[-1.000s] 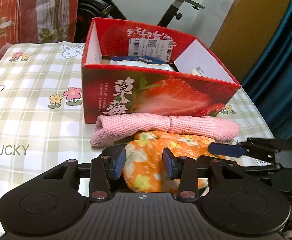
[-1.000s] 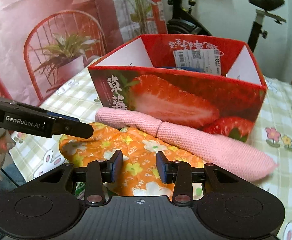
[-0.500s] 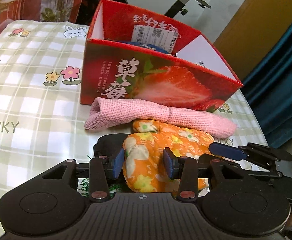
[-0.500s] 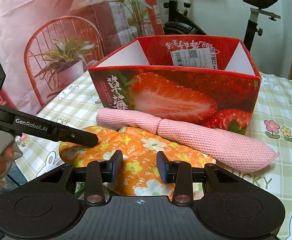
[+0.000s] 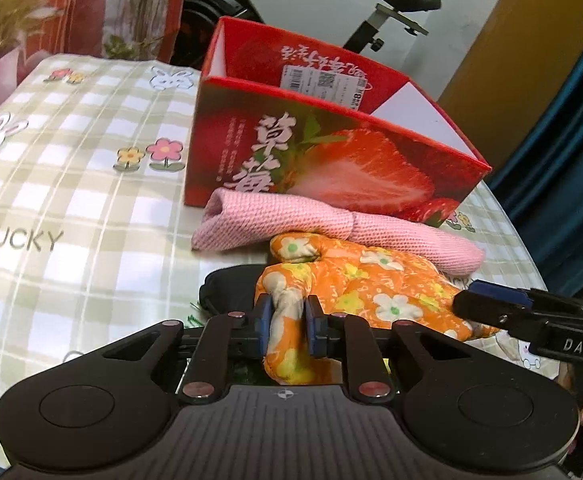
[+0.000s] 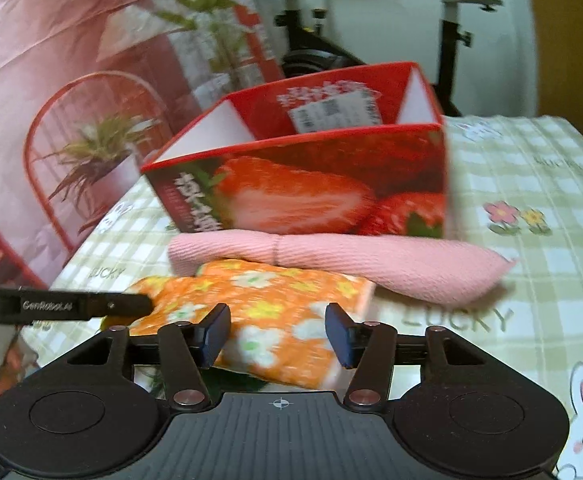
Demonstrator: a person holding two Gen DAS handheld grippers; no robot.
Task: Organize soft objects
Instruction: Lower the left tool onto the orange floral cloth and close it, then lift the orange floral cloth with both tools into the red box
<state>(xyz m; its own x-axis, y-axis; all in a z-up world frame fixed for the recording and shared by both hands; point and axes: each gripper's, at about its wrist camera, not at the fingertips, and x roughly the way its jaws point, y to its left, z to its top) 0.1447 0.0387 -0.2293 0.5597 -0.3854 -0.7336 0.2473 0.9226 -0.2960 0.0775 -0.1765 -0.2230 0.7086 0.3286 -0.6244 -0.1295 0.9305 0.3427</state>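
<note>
The left gripper pinches the orange floral cloth, which lies just before the strawberry box, touching the pink towel. The right gripper straddles it, jaws spread. Likely grasping; next it should clamp, then lift boxward.

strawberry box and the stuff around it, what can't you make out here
- Strawberry box contents: both views, hidden by its front wall.
- Black object under the orange floral cloth: left wrist view, mostly covered, unidentifiable.
- Label text: right wrist view, motion-blurred.
- Right hand-held gripper open; whether it touches the cloth is unclear.
</note>
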